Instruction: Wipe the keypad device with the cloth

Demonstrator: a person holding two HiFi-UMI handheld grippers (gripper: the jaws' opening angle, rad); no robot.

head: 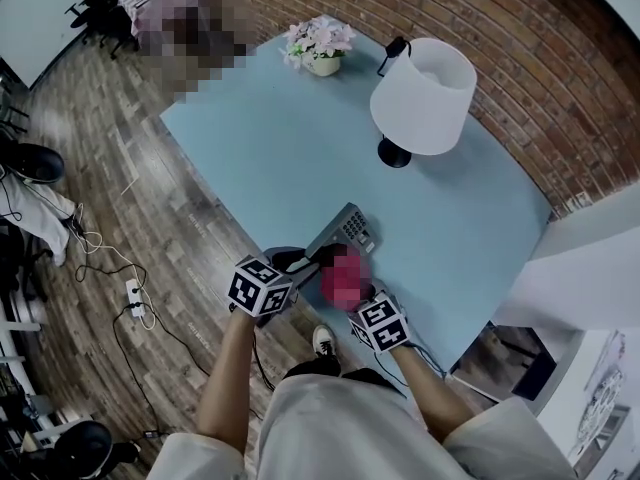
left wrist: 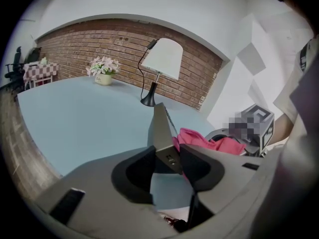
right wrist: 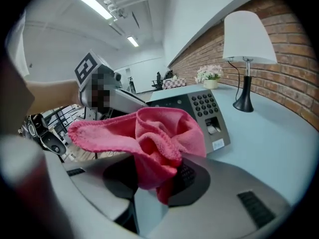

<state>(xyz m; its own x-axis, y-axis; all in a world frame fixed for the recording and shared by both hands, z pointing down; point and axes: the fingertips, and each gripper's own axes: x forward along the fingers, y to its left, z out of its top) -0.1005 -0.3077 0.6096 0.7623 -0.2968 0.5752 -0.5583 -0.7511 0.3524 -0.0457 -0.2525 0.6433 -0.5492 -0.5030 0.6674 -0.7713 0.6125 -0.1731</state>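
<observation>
At the near edge of the table [head: 300, 148], the keypad device [head: 345, 228] is clamped by the left gripper [left wrist: 167, 167]; the pink cloth [right wrist: 149, 133] is pinched in the right gripper [right wrist: 152, 177], just beside the device.

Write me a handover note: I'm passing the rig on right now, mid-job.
Left gripper: shut on the keypad's near end, holding it at the table's near edge.
Right gripper: shut on the cloth, which hangs bunched right by the keypad's near end.
Done: both things gripped; how much is wiped can't be told.
Left: rub the cloth over keys and face, then let go.
</observation>
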